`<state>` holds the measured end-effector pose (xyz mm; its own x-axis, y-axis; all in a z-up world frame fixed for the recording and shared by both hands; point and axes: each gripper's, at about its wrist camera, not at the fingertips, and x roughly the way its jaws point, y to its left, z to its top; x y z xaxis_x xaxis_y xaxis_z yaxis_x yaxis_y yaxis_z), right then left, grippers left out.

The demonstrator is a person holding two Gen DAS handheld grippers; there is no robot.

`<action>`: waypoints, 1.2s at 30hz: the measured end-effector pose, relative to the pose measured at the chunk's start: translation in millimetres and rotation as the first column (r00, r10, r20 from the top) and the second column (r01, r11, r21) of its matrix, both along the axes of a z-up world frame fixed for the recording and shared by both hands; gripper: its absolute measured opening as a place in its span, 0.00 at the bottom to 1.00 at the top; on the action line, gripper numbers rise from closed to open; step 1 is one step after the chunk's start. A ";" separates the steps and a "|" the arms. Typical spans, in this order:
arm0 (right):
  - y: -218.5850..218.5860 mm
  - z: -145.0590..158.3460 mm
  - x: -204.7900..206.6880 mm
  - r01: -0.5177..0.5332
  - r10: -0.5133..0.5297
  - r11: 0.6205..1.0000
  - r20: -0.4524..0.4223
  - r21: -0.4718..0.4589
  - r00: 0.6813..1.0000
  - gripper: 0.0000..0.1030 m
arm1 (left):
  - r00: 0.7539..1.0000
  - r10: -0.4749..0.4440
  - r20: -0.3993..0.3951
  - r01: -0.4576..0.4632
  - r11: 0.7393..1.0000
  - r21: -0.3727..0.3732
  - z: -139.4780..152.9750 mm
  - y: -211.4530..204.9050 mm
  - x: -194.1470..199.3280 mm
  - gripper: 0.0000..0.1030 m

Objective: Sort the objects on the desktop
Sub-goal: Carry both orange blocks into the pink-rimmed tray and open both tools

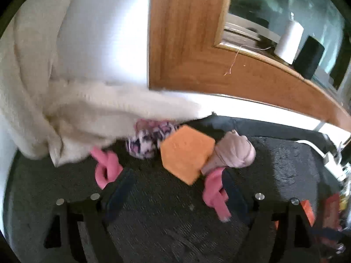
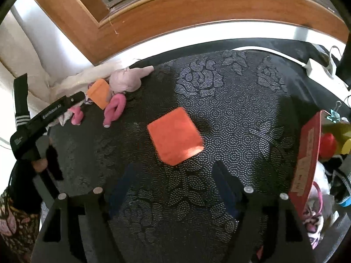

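Orange square: an orange square (image 2: 175,136) lay flat on the dark patterned tablecloth (image 2: 230,100), just ahead of the right gripper (image 2: 175,182).
Right gripper: jaws were spread wide, holding nothing, the square ahead of the gap.
Left gripper: the left gripper (image 1: 175,184) had its jaws spread wide and empty; an orange block (image 1: 186,153) sat just ahead between the finger lines.
Cluster beyond the orange block: a pink knotted cloth (image 1: 107,167), a second pink knotted piece (image 1: 214,191), a mauve bundled cloth (image 1: 232,153) and a patterned pink-and-white fabric (image 1: 144,140) crowded around it.
Hidden: a cream towel (image 1: 76,118) draped over the patterned fabric, covering part of it; the left view was motion-blurred.
Cut off: a red box (image 2: 307,153) right of the orange square held mixed items too cramped to identify.
Open room: bare tablecloth surrounded the orange square on every side.
Edges: a wooden frame (image 2: 197,8) ran beyond the table's far edge.
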<state>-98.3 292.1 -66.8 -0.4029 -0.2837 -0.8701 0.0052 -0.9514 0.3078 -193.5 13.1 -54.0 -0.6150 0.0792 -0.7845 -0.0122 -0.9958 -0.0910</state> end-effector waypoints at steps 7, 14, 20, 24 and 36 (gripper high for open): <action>-2.2 -15.8 -12.7 0.022 -0.023 0.999 0.035 0.030 0.999 0.75 | 0.992 -0.117 0.040 0.117 0.993 0.003 -28.4 7.5 -45.2 0.82; -3.0 -19.6 -24.2 0.025 -0.027 0.998 0.028 0.057 0.999 0.75 | 0.987 -0.134 0.092 0.129 0.990 0.054 -47.8 7.1 -68.3 0.60; -8.1 -12.7 -19.2 0.010 -0.010 0.997 0.003 0.077 1.000 0.62 | 0.994 -0.089 0.065 0.082 0.991 0.105 -28.0 1.8 -42.4 0.58; -11.5 -8.0 -15.8 0.000 0.001 0.996 -0.013 0.092 1.000 0.57 | 0.997 -0.077 0.027 0.073 0.990 0.123 -4.1 3.5 -16.7 0.58; 72.0 56.4 47.7 0.133 -0.121 0.988 -0.147 0.080 0.982 0.56 | 0.959 -0.281 -0.033 0.281 0.938 0.203 58.3 118.4 69.5 0.58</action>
<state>-50.6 364.1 -10.4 -0.5511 -0.1466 -0.8215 -0.0802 -0.9706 0.2270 -124.0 131.5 4.3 -0.5471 0.4065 -0.7317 -0.2894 -0.9121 -0.2904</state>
